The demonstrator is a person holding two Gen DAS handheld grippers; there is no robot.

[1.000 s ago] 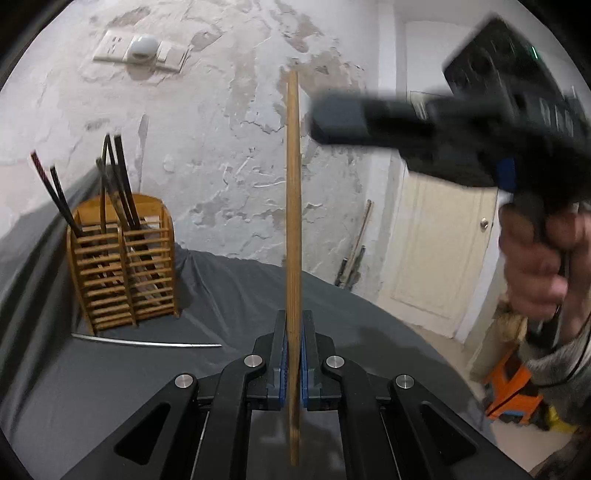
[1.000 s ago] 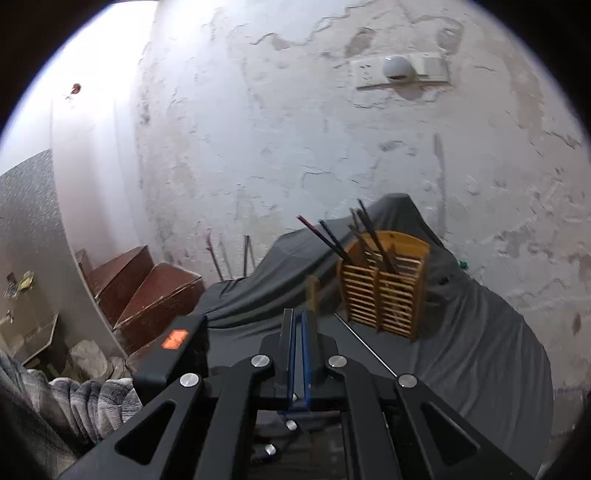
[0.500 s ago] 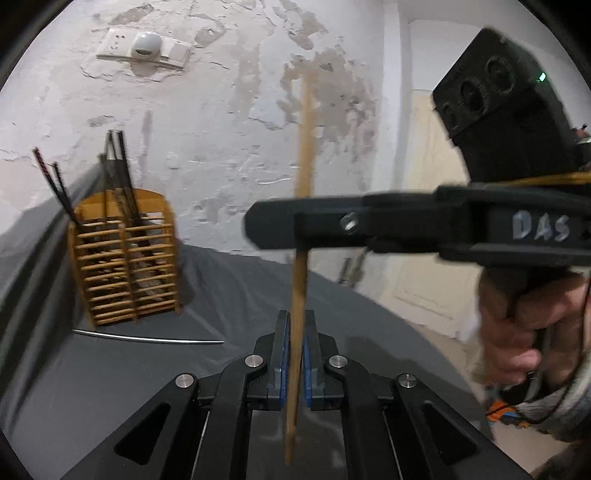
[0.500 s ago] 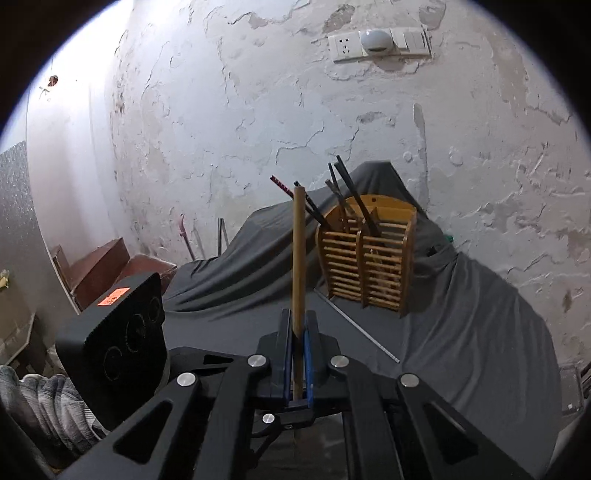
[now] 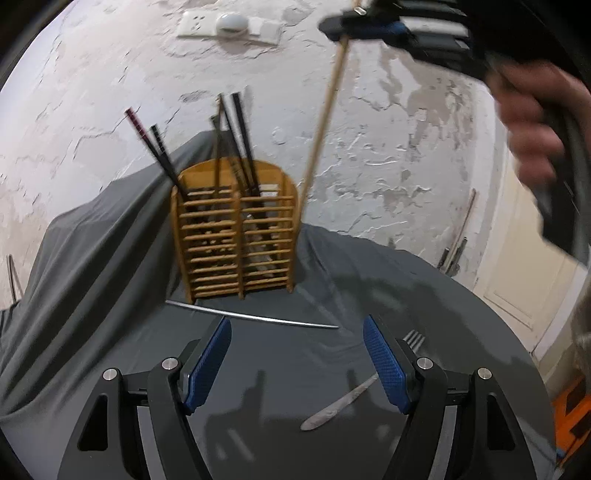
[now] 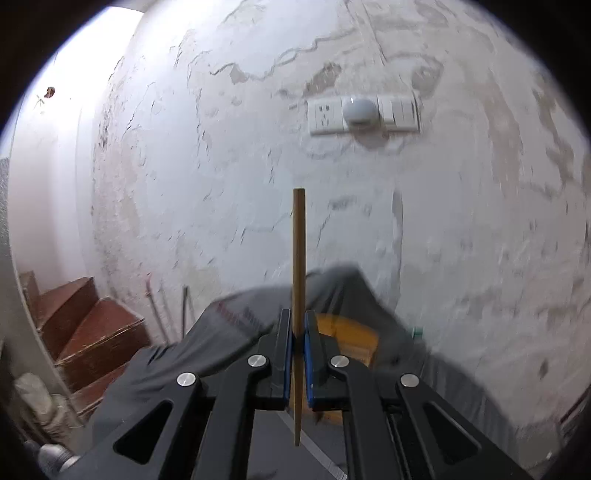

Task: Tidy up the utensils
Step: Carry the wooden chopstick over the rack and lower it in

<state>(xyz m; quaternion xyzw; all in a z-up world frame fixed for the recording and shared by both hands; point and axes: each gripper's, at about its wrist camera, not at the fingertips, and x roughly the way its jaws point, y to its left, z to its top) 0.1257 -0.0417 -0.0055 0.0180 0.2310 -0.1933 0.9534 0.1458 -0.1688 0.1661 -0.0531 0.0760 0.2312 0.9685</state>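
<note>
A wooden slatted utensil holder (image 5: pixel 236 229) stands on the grey cloth and holds several dark chopsticks (image 5: pixel 236 136). My right gripper (image 6: pixel 298 354) is shut on a wooden chopstick (image 6: pixel 298 258), held upright. In the left wrist view that chopstick (image 5: pixel 325 110) hangs from the right gripper (image 5: pixel 354 29) above the holder's right side, its lower end near the holder's rim. My left gripper (image 5: pixel 297 362) is open and empty, low over the cloth in front of the holder. The holder shows blurred behind the right gripper's fingers (image 6: pixel 351 332).
A long metal chopstick (image 5: pixel 251 315) lies on the grey cloth (image 5: pixel 110 295) in front of the holder. A fork (image 5: pixel 413 338) and a metal knife (image 5: pixel 340 404) lie at the front right. A cracked wall with a socket plate (image 5: pixel 229 24) is behind. Brown steps (image 6: pixel 85 332) are at the left.
The wooden chopstick passed from my left gripper to my right one. The left gripper opened and dropped back; the right gripper rose with the chopstick toward the holder.
</note>
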